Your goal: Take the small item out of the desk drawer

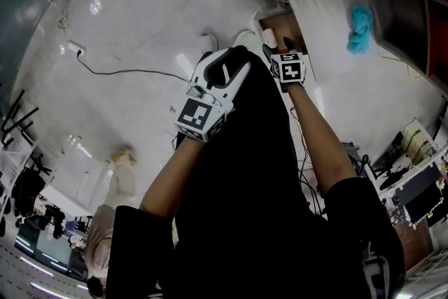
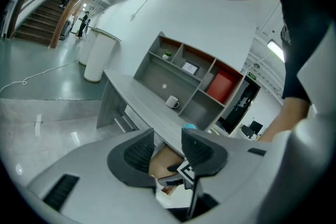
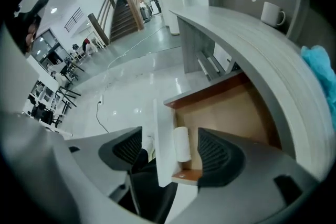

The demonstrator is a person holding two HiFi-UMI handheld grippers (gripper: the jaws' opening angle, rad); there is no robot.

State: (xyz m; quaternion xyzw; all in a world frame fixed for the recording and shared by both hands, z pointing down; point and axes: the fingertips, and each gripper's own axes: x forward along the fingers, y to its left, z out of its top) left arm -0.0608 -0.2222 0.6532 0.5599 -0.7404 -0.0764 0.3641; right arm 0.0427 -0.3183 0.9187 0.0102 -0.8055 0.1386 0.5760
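- The right gripper (image 3: 169, 139) points steeply down over the open drawer (image 3: 231, 113) with its jaws wide apart, gripping nothing. I judge it is lined up to drop onto the small white roll (image 3: 182, 144).
- The roll lies inside the drawer, against the near front panel (image 3: 160, 113). The pads straddle both roll and panel and touch neither, so a closing grip would probably need a shift right to clear the panel.
- The left gripper (image 2: 168, 140) is held flatter on the left, its jaws partly apart and empty, seemingly just kept clear.
- Only the right gripper view shows the roll. In the head view the drawer is a small brown patch at the far side, with its contents too small to tell.
- The left gripper view alone shows the shelf unit (image 2: 184, 68) behind the desk.
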